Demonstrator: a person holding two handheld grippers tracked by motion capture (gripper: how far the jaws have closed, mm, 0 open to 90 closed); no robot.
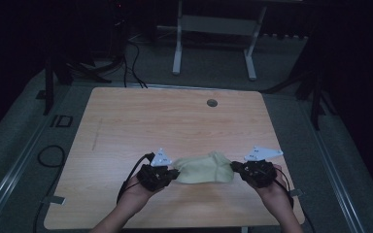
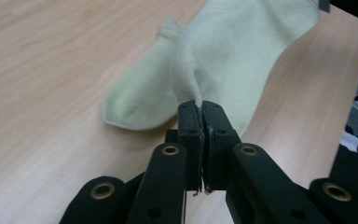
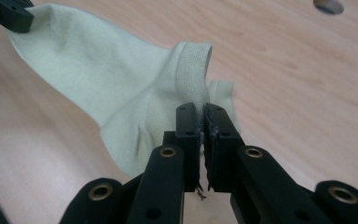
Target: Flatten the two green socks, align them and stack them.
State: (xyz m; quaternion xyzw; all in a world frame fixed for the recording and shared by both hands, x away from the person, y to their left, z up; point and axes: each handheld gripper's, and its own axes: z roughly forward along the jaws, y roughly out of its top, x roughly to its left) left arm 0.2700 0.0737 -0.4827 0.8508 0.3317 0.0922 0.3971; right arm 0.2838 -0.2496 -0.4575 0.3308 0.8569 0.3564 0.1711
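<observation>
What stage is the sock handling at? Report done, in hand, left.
Done: both grips are made. The left gripper is shut on the toe end of the pale green sock, the right gripper on its ribbed cuff. In hand: sock stretched between them. Left: setting it down on the table and letting go, probably.

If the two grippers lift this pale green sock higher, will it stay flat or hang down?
The sock probably sags: between the left gripper and right gripper its cloth already drapes and creases. It looks light, since thin pinches hold it. The ribbed cuff likely stretches rather than slips.
</observation>
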